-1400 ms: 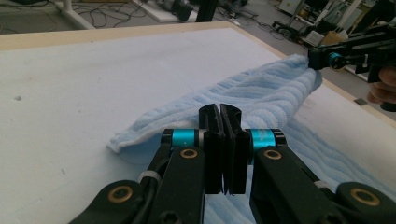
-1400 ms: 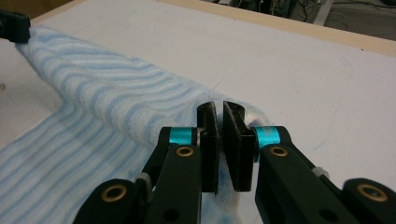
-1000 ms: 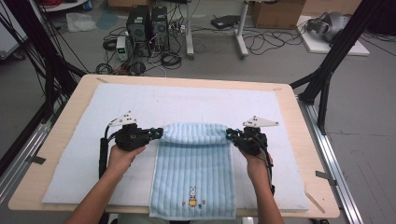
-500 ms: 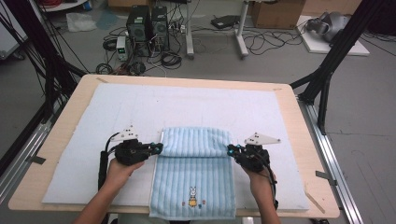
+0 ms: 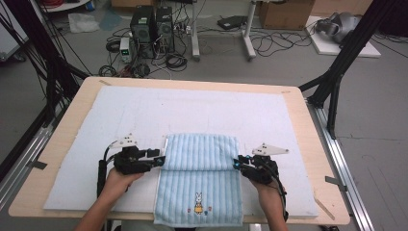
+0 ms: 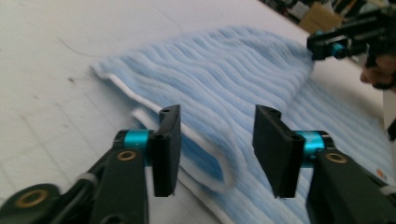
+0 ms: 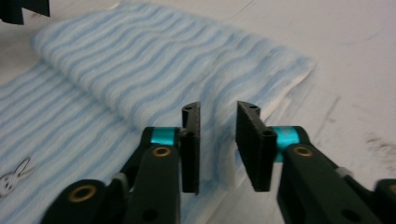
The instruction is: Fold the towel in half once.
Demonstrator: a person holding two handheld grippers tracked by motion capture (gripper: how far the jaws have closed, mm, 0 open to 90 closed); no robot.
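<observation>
Folding of a blue striped towel [image 5: 199,185] in hand, at the release stage of one fold. Towel lying flat on the white padding [image 5: 144,110] of the counter [image 5: 308,120], near edge by the person, far portion doubled over onto itself, rabbit motif face up on the lower layer. Left hand-held gripper [image 5: 161,160] at the left end of the folded edge, right hand-held gripper [image 5: 237,162] at the right end. Both sets of jaws just opened: in the left gripper view, pads standing well apart either side of the white-bound hem [image 6: 205,158], not pressing it; in the right gripper view, narrower gap, cloth edge [image 7: 219,140] between the pads, apparently free. Nothing gripped. Judged next: withdrawal of both hand-held grippers clear without dragging the top layer, then fresh grasp for a further fold.
</observation>
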